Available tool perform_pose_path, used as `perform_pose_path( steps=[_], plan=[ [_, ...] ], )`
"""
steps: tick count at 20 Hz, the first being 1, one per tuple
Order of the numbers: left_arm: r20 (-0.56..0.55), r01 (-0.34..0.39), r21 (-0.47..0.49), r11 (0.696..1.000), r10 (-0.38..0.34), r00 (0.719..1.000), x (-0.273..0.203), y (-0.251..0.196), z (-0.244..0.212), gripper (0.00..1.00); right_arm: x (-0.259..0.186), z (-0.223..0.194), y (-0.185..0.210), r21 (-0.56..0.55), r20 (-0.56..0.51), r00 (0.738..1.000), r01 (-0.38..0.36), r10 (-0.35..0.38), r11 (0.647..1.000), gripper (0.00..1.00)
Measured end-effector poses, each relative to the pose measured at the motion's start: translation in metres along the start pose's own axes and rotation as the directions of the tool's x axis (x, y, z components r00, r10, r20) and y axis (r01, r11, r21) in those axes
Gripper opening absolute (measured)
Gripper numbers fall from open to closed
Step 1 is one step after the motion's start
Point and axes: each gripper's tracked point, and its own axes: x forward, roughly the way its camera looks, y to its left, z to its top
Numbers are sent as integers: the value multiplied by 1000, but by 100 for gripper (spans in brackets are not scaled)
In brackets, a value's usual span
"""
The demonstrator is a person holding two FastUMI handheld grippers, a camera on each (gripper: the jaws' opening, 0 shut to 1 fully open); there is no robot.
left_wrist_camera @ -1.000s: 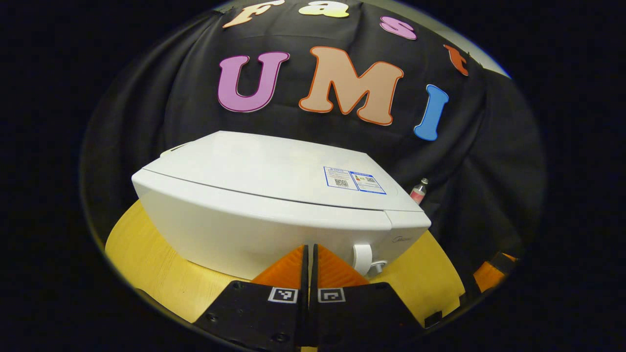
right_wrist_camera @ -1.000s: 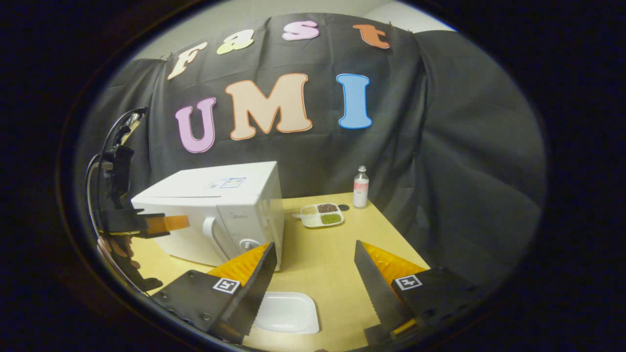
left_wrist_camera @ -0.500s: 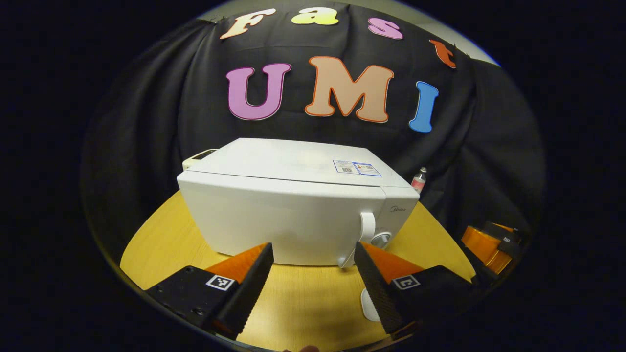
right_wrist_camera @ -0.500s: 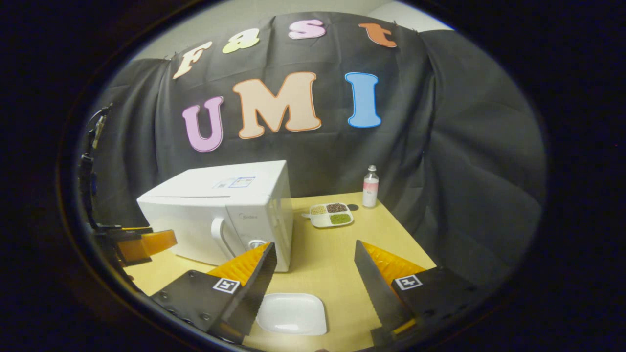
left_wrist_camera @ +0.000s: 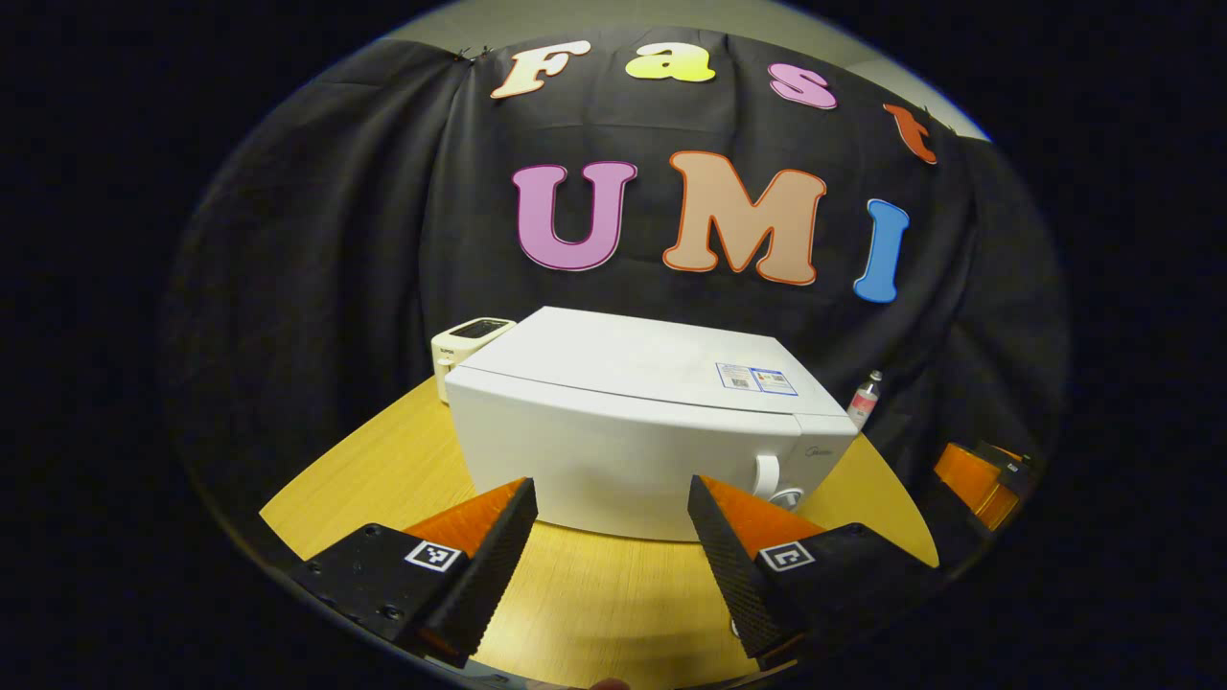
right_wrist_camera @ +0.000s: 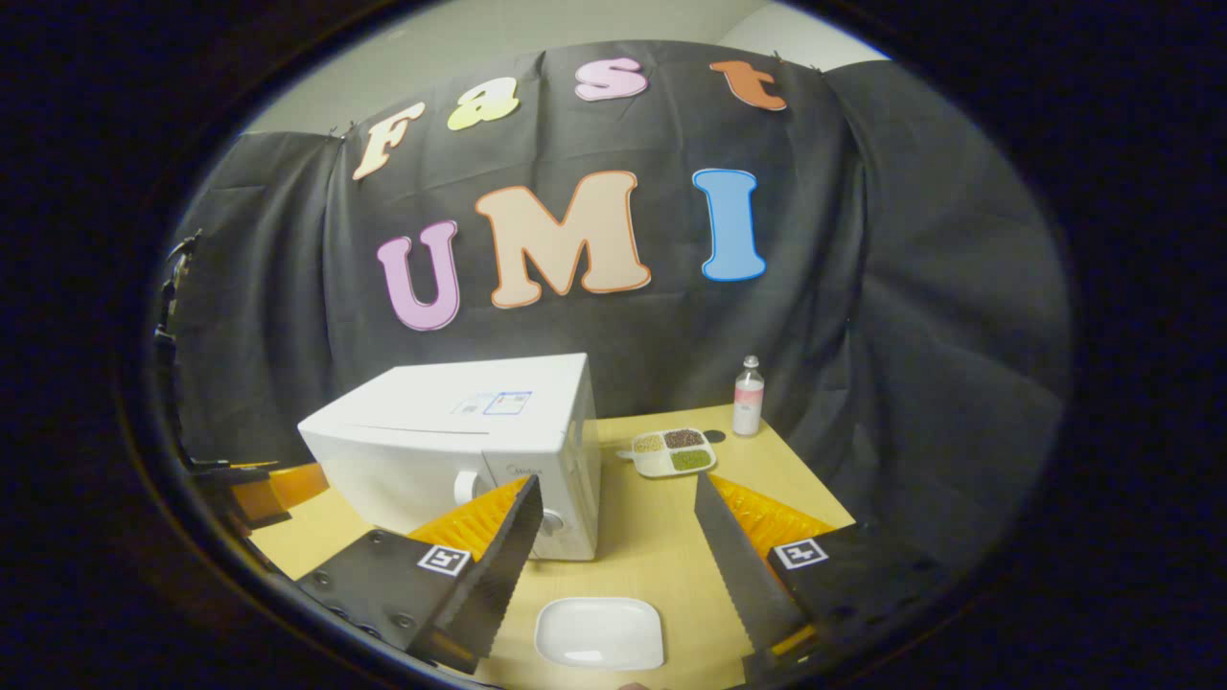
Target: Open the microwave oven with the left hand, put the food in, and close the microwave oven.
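Toaster (left_wrist_camera: 467,341) stands at the far left of the wooden table (left_wrist_camera: 383,470), just beside the white microwave (left_wrist_camera: 633,422), whose door is closed. Both the left gripper (left_wrist_camera: 610,498) and right gripper (right_wrist_camera: 613,498) hang spread and empty. A white plate (right_wrist_camera: 600,632) lies near the right gripper, with the food tray (right_wrist_camera: 673,452) and a bottle (right_wrist_camera: 748,395) beyond.

Left gripper view faces the closed microwave oven (left_wrist_camera: 633,431) door from nearby; right gripper view looks from farther right, past its side; both share the table (right_wrist_camera: 652,537)
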Motion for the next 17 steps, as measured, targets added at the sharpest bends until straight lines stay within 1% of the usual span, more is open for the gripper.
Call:
perform_pose_path(
  steps=[3,4,10,17],
  plan=[
    [19,-12,10,1000,11,1000,-5,4,5,97,-4,12,-1,-3,28,1000,9,-9,1000,92],
    [22,-8,15,1000,8,1000,-5,4,5,97,-4,13,-1,-8,35,999,12,-12,1000,98],
    [-6,52,36,998,-51,999,-4,-12,-3,97,-17,14,-13,-28,56,997,53,-51,998,98],
    [-46,124,82,989,-121,992,-10,-43,-16,97,-28,13,-26,-8,60,997,57,-56,998,98]
  ],
)
